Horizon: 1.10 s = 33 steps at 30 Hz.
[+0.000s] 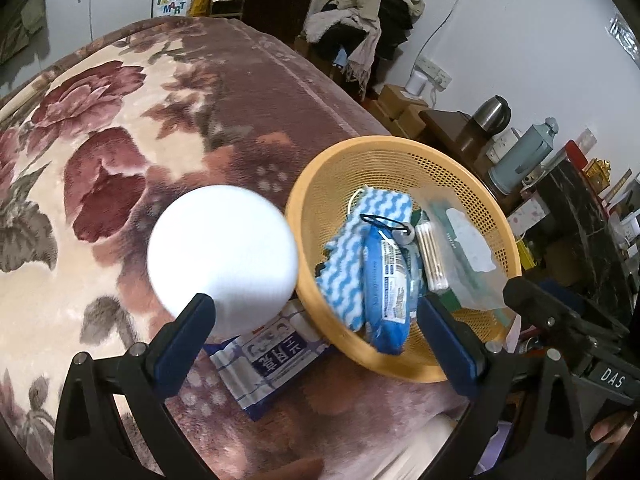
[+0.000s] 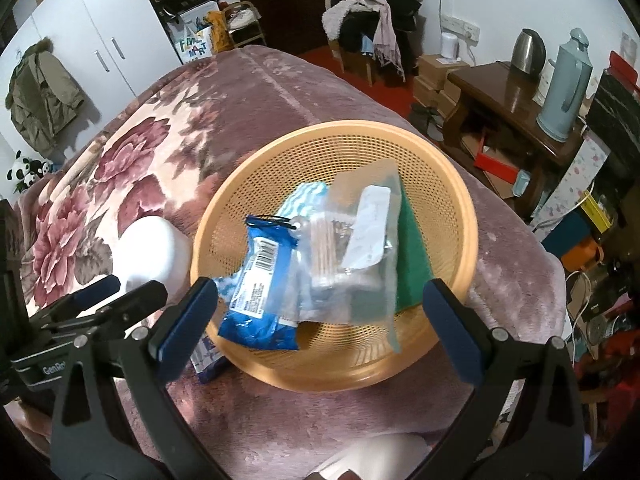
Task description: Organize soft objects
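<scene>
Both tools are released and empty: the left tool (image 1: 312, 316) and right tool (image 2: 320, 304) hover by the orange perforated plastic basket (image 2: 460, 200) on the bed. Gathering seems underway; next, the round white foam ball (image 1: 222, 254) beside it likely needs grasping.

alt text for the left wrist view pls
An open left gripper hovers over a floral blanket, between a white ball and an orange basket. The basket holds a blue packet, a striped cloth and clear bags. A blue-and-white pack lies under the ball.

"DAS" on right tongs (image 1: 560, 316)
</scene>
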Each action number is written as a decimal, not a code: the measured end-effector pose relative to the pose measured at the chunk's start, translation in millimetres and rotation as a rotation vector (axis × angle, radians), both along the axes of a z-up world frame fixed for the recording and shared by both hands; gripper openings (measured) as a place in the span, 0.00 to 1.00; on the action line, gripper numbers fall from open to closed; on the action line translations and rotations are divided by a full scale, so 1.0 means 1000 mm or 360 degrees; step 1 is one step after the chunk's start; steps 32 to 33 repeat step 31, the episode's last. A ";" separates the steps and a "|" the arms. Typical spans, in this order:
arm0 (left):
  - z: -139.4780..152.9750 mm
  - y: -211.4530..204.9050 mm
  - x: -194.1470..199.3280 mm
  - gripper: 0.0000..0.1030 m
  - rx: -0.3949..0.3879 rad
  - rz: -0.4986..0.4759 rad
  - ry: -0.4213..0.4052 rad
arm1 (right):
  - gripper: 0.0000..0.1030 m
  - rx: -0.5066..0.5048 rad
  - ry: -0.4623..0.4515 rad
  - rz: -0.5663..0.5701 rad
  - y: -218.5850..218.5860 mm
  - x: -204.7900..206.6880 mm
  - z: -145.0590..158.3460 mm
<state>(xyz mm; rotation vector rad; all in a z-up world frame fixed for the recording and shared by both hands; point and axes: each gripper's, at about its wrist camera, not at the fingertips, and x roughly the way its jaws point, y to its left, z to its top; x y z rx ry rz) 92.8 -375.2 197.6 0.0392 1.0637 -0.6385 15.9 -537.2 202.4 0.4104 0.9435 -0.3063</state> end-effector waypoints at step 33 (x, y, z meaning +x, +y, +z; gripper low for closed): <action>-0.011 0.164 0.009 0.98 -0.0115 0.0254 0.0018 | 1.00 -0.0135 0.0013 0.0334 0.155 0.034 -0.005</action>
